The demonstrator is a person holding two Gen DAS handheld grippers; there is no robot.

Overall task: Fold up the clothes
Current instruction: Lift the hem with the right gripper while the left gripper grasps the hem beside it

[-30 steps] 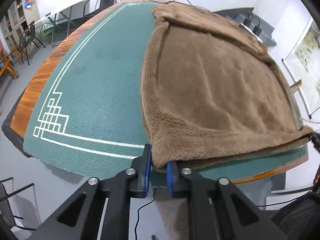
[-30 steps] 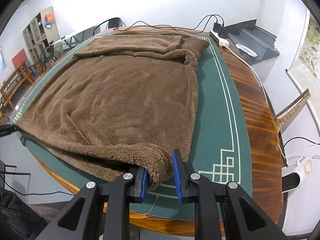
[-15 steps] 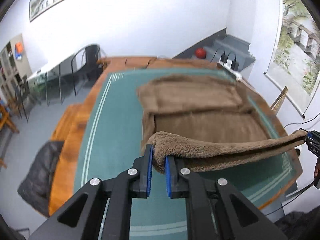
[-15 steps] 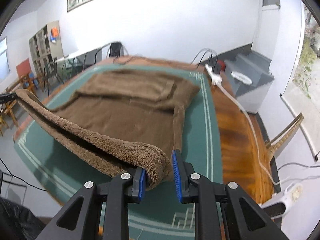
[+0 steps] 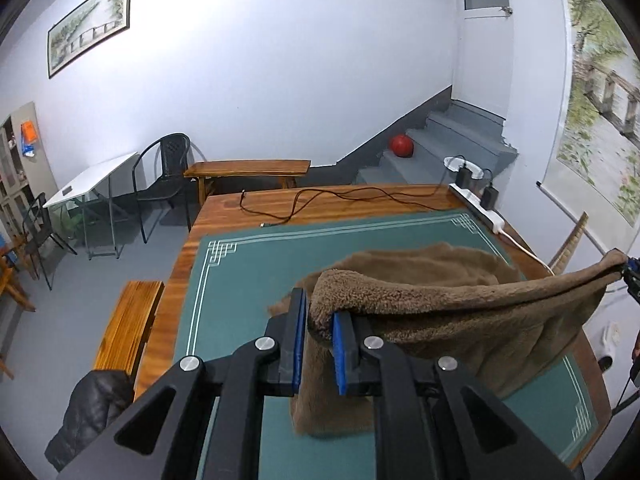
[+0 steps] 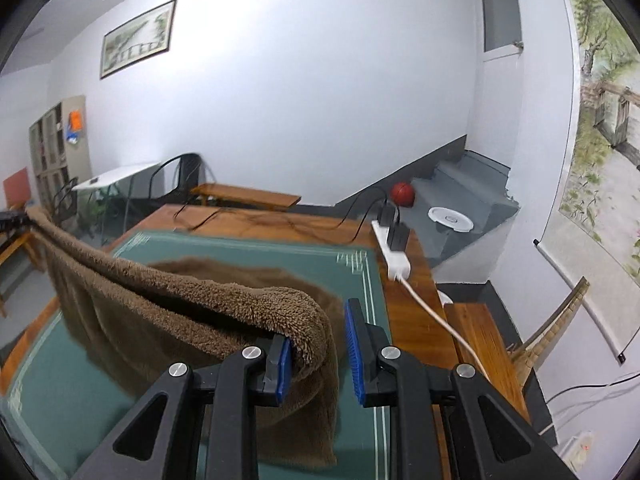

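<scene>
A brown fleece garment [image 5: 460,304] hangs lifted above the green table mat [image 5: 248,280], its held edge stretched between both grippers. My left gripper [image 5: 320,344] is shut on one corner; the fabric drapes over its right finger and hangs down to the mat. My right gripper [image 6: 318,354] is shut on the other corner of the garment [image 6: 180,292], which folds over its left finger. The far part of the garment still lies on the mat [image 6: 360,280]. The right gripper [image 5: 630,276] shows at the edge of the left wrist view.
A white power strip [image 6: 394,256] with black plugs and a black cable [image 5: 320,200] lie on the bare wood at the table's far end. A wooden bench [image 5: 124,328] with a black jacket [image 5: 88,408] stands left of the table. Stairs with a red ball [image 5: 401,146] are behind.
Both grippers have lifted the garment's near edge off the table and carried it up and forward toward the far end. The garment now hangs doubled over instead of lying flat.
</scene>
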